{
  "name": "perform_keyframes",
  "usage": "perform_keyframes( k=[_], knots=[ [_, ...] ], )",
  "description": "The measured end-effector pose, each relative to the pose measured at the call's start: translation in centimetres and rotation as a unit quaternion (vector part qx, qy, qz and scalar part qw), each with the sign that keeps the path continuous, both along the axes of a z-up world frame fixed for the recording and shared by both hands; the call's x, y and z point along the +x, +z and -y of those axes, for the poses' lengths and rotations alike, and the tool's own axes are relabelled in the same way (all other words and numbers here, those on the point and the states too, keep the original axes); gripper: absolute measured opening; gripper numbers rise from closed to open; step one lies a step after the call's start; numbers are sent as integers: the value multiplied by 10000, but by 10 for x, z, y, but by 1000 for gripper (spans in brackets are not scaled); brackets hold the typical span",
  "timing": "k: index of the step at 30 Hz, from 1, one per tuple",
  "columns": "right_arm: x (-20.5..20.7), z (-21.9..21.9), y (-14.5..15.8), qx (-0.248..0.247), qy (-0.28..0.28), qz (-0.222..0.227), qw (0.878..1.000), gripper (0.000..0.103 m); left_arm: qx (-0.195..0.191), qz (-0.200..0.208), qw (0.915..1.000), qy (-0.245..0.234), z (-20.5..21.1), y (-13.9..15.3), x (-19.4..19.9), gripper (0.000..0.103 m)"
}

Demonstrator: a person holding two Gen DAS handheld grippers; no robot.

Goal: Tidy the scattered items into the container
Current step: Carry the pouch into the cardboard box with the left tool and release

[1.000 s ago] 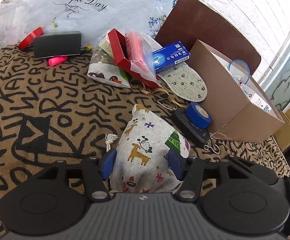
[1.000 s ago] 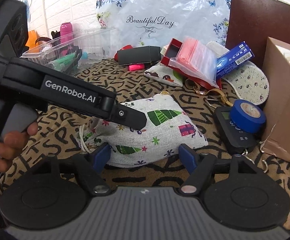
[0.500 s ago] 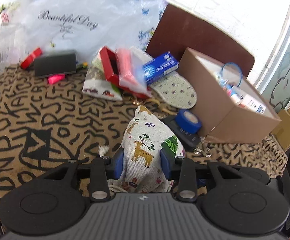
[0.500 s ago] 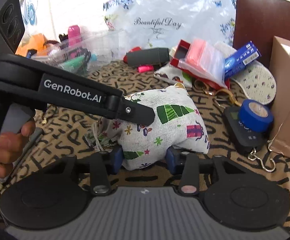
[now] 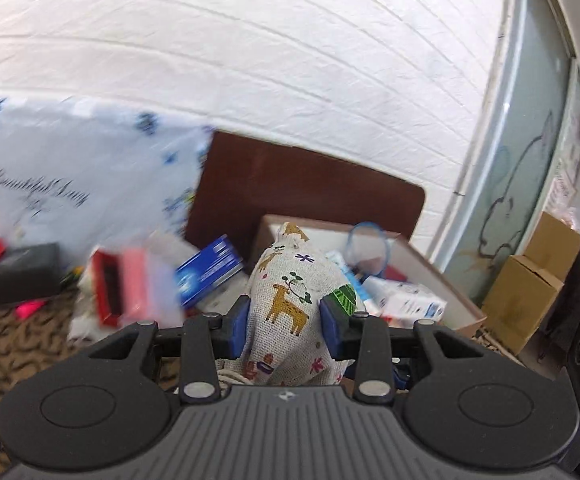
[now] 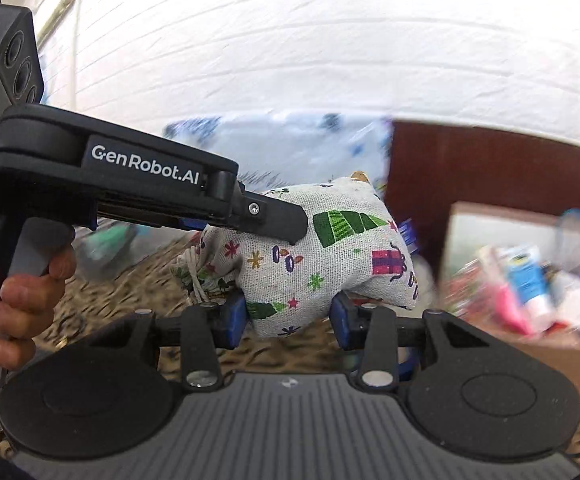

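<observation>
A beige cloth drawstring pouch (image 5: 286, 304) printed with deer and trees is pinched by both grippers and held up off the patterned table. My left gripper (image 5: 284, 326) is shut on its lower part. My right gripper (image 6: 290, 316) is shut on its bottom edge, where the pouch (image 6: 330, 256) bulges above the pads. The left gripper's body (image 6: 146, 184) crosses the right wrist view from the left. The open cardboard box (image 5: 442, 300) stands behind and right of the pouch, with several items inside; it also shows blurred in the right wrist view (image 6: 470, 216).
On the table left of the box lie a blue carton (image 5: 210, 272), a red box with a pink bag (image 5: 130, 288), a black case (image 5: 26, 272) and a pink marker (image 5: 30, 308). A floral plastic bag (image 5: 70, 184) and a brown board (image 5: 310, 192) lean on the white wall.
Both grippers closed on the pouch and lifted it off the table, carrying it up and toward the cardboard box. The views are tilted upward and motion-blurred.
</observation>
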State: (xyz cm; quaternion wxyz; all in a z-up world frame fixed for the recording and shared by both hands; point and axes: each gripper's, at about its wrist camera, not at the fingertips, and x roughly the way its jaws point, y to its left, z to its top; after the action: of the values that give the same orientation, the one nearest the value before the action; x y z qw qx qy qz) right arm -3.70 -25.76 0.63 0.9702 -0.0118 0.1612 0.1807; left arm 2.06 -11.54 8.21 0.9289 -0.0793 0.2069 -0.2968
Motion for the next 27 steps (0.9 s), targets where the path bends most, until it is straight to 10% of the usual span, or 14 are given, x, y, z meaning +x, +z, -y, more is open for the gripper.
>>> perform_keyframes(
  k=[24,27],
  knots=[
    [130,141,10,310,-1640,-151,9858,41,-278,-78,9968,-739,145,-8,176,39],
    [162,147,-4,227,-1785,-680,9813,43,-291,-535,9970,-479,140,-21,193,72]
  ],
)
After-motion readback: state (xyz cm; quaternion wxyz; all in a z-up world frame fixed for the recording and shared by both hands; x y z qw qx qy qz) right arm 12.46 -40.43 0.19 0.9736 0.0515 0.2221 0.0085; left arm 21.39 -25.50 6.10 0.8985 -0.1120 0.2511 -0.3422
